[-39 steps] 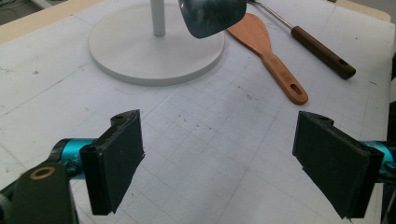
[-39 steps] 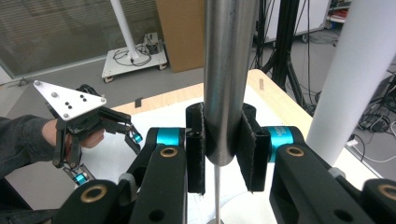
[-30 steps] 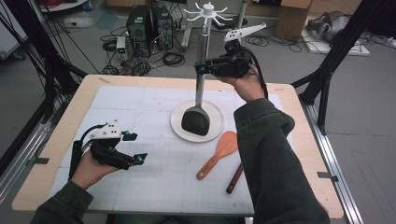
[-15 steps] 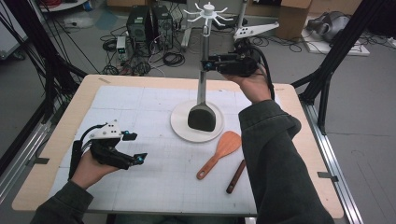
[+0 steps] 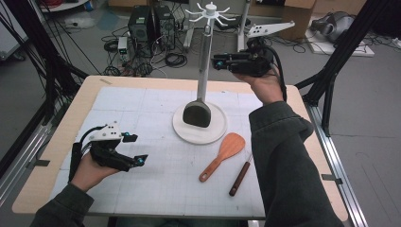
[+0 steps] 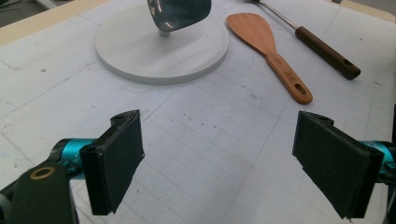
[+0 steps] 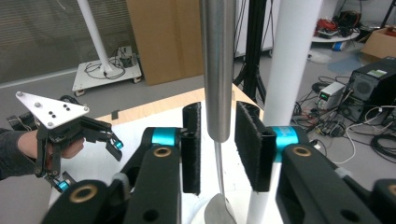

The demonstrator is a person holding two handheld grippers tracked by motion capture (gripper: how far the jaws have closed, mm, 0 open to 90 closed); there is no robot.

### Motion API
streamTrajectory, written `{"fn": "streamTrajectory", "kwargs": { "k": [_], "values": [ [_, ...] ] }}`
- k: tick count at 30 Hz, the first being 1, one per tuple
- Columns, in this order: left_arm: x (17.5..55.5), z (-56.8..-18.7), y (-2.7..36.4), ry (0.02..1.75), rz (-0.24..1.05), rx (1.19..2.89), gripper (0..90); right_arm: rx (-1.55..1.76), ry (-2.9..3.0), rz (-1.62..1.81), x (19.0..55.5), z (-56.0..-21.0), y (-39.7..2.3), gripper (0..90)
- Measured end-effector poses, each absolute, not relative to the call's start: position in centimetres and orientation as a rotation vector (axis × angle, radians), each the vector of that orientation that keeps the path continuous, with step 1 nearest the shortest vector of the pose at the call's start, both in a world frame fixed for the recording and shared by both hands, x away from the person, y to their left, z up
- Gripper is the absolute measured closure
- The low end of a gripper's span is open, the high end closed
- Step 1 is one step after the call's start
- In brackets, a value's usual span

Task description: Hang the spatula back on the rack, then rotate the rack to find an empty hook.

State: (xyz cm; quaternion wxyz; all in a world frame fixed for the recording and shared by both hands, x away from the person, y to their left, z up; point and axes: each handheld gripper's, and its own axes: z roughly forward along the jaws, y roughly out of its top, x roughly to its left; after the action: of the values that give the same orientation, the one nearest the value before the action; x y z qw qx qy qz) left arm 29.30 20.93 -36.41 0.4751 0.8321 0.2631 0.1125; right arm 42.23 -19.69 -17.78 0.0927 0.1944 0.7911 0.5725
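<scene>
A steel spatula [image 5: 202,71] is pinched by the right gripper [image 5: 217,62] at upper centre, hanging it on the white hook stand [image 5: 211,10]; lifting is judged next. The left gripper [image 5: 134,148] is spread, idle.

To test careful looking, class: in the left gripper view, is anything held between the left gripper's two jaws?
No. The left gripper has its jaws standing wide apart, with just the bare gridded mat showing between them.

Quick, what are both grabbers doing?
Left gripper: open, empty.
Right gripper: jaws just closed further, holding the metal spatula by its handle.
</scene>
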Motion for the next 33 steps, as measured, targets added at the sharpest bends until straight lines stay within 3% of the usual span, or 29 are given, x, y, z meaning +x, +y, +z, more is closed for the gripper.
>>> {"fn": "streamTrajectory", "kwargs": {
  "k": [7, 33],
  "values": [
    [29.3, -36.4, 20.9, 0.648, 0.274, 2.031, 16.8, 0.601, 2.336, 1.694, 41.9, -16.9, -21.1, 89.5],
    [29.4, -36.4, 21.0, 0.644, 0.268, 2.024, 16.8, 0.614, 2.207, 1.744, 42.5, -11.0, -22.8, 89.9]
  ]
}}
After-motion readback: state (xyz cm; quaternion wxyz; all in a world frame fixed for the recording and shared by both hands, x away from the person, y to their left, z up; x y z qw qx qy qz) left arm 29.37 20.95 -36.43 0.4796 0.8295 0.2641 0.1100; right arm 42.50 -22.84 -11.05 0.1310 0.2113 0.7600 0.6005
